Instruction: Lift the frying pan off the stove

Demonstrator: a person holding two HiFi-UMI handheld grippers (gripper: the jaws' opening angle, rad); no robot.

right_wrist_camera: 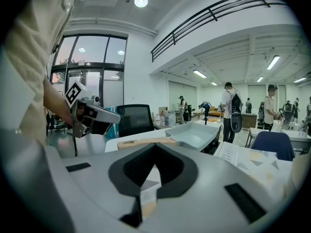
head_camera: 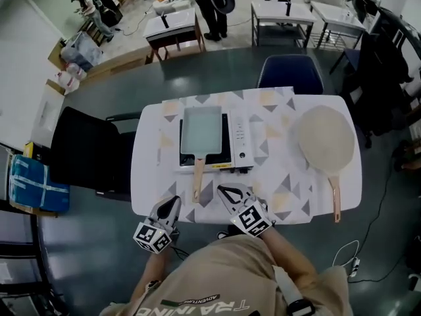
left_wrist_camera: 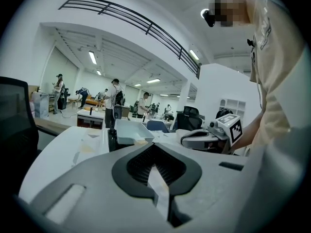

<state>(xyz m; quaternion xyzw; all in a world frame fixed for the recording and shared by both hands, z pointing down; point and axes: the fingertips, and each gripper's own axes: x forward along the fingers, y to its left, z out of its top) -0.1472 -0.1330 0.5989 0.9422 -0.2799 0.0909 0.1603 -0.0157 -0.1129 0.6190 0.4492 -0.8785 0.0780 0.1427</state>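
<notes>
My left hand-held gripper (head_camera: pixel 172 203) and right hand-held gripper (head_camera: pixel 225 190), jaws together and empty, lie either side of the handle of the frying pan (head_camera: pixel 200 129), which rests on the stove (head_camera: pixel 241 137).

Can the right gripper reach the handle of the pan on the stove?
Probably yes: the handle sticks out toward the right gripper, with only bare table between them. Its jaws are shut, so they must open first.

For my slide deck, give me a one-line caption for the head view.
Left gripper and right gripper, both shut, poised at the table edge facing the frying pan on the stove.
</notes>
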